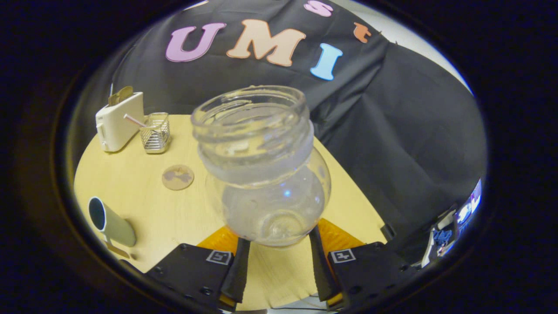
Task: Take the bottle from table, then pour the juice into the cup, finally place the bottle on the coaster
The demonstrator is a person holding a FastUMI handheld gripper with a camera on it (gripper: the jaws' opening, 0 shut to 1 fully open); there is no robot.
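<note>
bottle (266, 174) | clamped between hand-held gripper (279, 261) fingers | coaster (178, 177) left, apart | cup (111, 222) near table (144, 205) edge

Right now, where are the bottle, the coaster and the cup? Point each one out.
bottle (272, 192): gripper view, on its clear rounded body, held between the gripper (279, 261) fingers.
coaster (178, 177): gripper view, on its round face, flat on the table.
cup (114, 223): gripper view, on its side wall, beside the fingers.

The tongs (279, 237) are clamped, both fingers pressing the bottle (266, 174), lifted and tilted.
</note>
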